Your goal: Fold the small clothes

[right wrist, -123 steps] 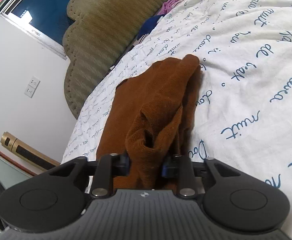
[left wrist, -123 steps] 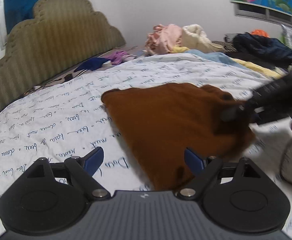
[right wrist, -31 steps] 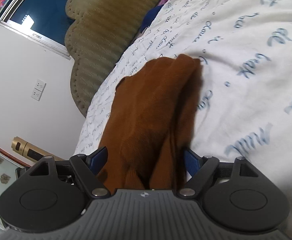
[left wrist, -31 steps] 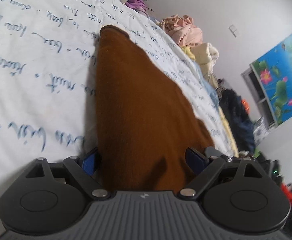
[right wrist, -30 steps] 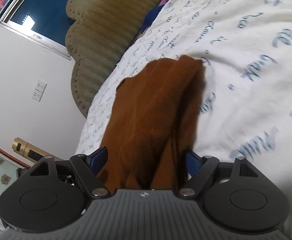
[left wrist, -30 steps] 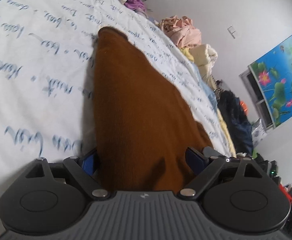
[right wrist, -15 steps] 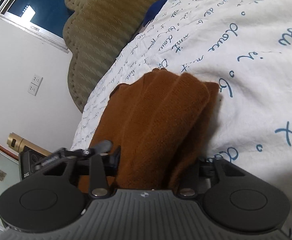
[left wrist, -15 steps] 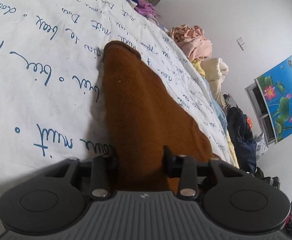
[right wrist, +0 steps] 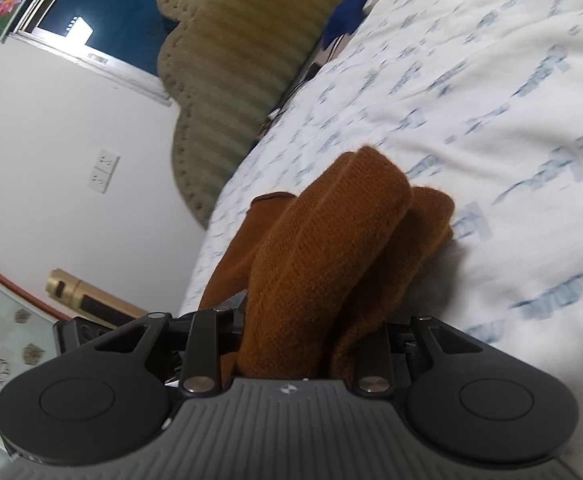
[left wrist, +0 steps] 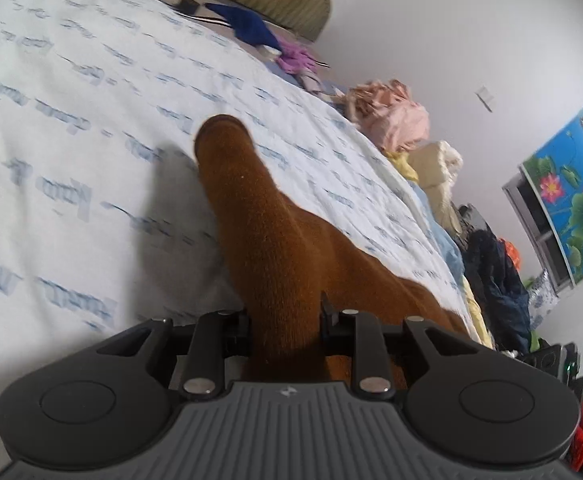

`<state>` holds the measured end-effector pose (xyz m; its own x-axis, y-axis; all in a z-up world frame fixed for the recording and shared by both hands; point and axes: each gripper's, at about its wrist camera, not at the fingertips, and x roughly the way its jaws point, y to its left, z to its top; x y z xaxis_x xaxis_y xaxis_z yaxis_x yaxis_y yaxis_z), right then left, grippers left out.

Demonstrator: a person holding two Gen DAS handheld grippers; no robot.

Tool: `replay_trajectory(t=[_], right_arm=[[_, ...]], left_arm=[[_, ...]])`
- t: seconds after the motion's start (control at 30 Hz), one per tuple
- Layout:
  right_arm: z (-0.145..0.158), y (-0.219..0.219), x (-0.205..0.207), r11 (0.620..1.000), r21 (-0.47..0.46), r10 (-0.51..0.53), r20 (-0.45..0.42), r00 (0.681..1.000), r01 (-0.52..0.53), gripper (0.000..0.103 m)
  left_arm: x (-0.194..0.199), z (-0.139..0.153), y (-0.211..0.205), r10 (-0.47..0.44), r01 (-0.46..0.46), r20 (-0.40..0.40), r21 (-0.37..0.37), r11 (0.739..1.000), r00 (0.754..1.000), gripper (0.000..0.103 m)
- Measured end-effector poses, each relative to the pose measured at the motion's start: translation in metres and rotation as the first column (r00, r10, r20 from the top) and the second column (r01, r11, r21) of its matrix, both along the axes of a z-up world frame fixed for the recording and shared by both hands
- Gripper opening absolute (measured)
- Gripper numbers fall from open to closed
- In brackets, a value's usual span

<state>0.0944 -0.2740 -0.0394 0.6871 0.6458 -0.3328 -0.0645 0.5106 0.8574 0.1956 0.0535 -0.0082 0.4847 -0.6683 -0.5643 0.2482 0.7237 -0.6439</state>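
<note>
A brown knit garment (left wrist: 263,232) lies on the white bedsheet with blue script (left wrist: 71,128). My left gripper (left wrist: 285,320) is shut on its near edge, and the cloth rises off the sheet towards the jaws. In the right wrist view my right gripper (right wrist: 311,340) is shut on a thick folded bunch of the same brown garment (right wrist: 331,248), lifted above the sheet (right wrist: 511,120). The fingertips of both grippers are hidden by the cloth.
An olive padded headboard (right wrist: 243,40) stands at the bed's head. Blue and purple clothes (left wrist: 251,32) lie near it. A pile of pink and cream clothes (left wrist: 395,116) and dark clothes (left wrist: 495,280) lie along the far bed edge. A gold cylinder (right wrist: 83,296) stands beside the bed.
Both grippers were open around the garment a second ago, then closed on it. Now both have lifted the cloth off the sheet, and the views are blurred by motion.
</note>
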Motion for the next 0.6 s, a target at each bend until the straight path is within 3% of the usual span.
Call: replay_trajectory(t=[0.07, 0.13, 0.23, 0.33, 0.53, 0.57, 0.6], right_arm=[[-0.006, 0.007, 0.008, 1.000, -0.026, -0.006, -0.038, 0.999, 0.005, 0.039], [-0.010, 0.015, 0.013, 0.993, -0.114, -0.011, -0.074, 0.997, 0.003, 0.052], [-0.008, 0.016, 0.005, 0.987, -0.159, -0.002, -0.074, 0.997, -0.010, 0.067], [-0.003, 0.007, -0.014, 0.988, -0.154, 0.020, -0.062, 0.998, -0.030, 0.086], [-0.008, -0.004, -0.063, 0.982, -0.158, 0.099, -0.049, 0.994, -0.106, 0.086], [-0.008, -0.003, -0.070, 0.983, -0.154, 0.098, -0.044, 0.994, -0.104, 0.084], [-0.009, -0.001, -0.075, 0.981, -0.160, 0.103, -0.049, 0.994, -0.109, 0.077]], left_arm=[[0.009, -0.008, 0.011, 0.009, -0.008, -0.059, 0.007, 1.000, 0.998, 0.029], [0.008, -0.016, 0.023, 0.034, -0.031, -0.090, 0.041, 0.999, 0.995, 0.035], [-0.010, -0.020, 0.039, 0.030, -0.028, -0.062, 0.024, 0.999, 0.998, 0.054], [-0.038, -0.021, 0.047, 0.000, 0.001, -0.030, 0.016, 1.000, 1.000, 0.060], [-0.088, -0.037, 0.040, -0.107, 0.106, -0.016, -0.037, 0.994, 0.994, 0.057], [-0.092, -0.036, 0.038, -0.108, 0.108, -0.007, -0.023, 0.994, 0.994, 0.049], [-0.095, -0.036, 0.036, -0.109, 0.109, -0.010, -0.006, 0.994, 0.994, 0.031]])
